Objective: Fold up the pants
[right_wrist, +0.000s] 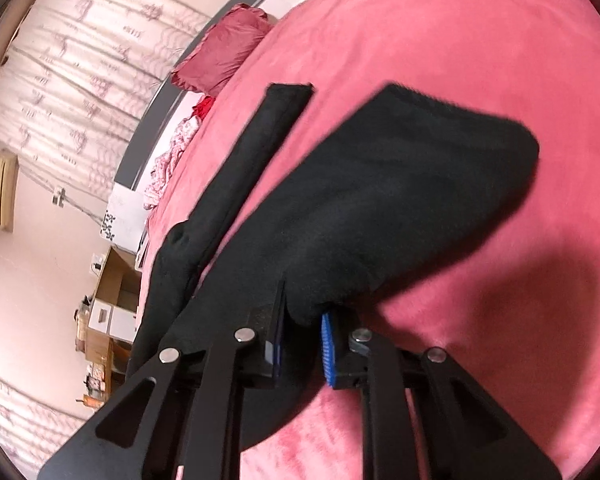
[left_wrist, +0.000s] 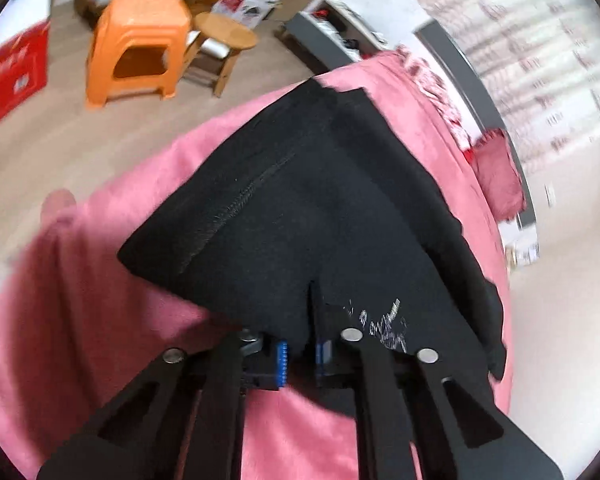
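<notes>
The black pants (left_wrist: pixel 320 208) hang over the pink bedspread (left_wrist: pixel 100 300). My left gripper (left_wrist: pixel 302 354) is shut on a fold of the pants, with black cloth pinched between its blue pads. A seam runs up the cloth to the left. In the right wrist view my right gripper (right_wrist: pixel 302 350) is shut on another part of the black pants (right_wrist: pixel 380 200), lifted above the bedspread (right_wrist: pixel 480 60). A narrow black strip of the pants (right_wrist: pixel 256 152) stretches away at the left. The held cloth casts a shadow on the bed.
An orange plastic stool (left_wrist: pixel 140 44) and a wooden stool (left_wrist: pixel 224 40) stand on the floor beyond the bed, with a red box (left_wrist: pixel 12 76) at the left. A dark red pillow (right_wrist: pixel 220 56) lies by the grey headboard (right_wrist: pixel 148 140). Cardboard boxes (right_wrist: pixel 112 292) stand beside the bed.
</notes>
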`<action>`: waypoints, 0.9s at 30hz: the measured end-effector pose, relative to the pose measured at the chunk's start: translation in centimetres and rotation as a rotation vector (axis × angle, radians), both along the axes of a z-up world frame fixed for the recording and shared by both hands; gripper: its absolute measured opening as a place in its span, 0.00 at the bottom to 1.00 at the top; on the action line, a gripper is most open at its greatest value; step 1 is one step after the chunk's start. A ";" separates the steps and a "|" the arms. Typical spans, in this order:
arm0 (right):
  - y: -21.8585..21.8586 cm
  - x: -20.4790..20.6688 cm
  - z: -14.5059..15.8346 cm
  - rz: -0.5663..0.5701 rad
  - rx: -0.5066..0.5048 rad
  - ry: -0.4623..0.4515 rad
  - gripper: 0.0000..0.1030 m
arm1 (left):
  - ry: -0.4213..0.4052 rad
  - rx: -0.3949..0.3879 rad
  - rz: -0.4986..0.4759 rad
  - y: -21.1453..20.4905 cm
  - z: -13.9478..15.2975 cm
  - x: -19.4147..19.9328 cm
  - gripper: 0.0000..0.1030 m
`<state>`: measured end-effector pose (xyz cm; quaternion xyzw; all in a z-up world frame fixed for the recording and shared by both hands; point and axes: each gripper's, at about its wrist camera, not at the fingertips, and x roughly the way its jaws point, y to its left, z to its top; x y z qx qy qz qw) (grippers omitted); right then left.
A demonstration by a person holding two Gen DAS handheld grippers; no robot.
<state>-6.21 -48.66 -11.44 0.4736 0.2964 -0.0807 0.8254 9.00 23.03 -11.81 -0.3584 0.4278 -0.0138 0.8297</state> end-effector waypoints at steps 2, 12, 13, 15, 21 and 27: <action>0.2 -0.2 1.4 0.020 -0.027 -0.012 0.13 | -0.034 0.029 -0.055 -0.2 1.6 -0.7 0.05; 0.2 -3.6 4.4 0.069 -0.126 -0.001 0.13 | -0.043 -0.035 -0.106 2.6 4.6 -6.2 0.05; 0.2 -4.2 4.3 0.075 -0.135 0.009 0.13 | -0.033 -0.028 -0.111 2.6 4.4 -6.7 0.05; 0.4 -5.2 3.8 0.084 -0.147 0.027 0.13 | -0.006 -0.009 -0.129 2.3 4.0 -8.0 0.05; -0.1 -7.1 -1.0 0.052 -0.074 0.124 0.13 | 0.122 -0.006 -0.127 2.4 -0.1 -9.5 0.05; -2.7 -8.1 -2.3 -0.034 0.046 0.083 0.54 | 0.107 -0.006 -0.120 2.1 0.1 -8.9 0.09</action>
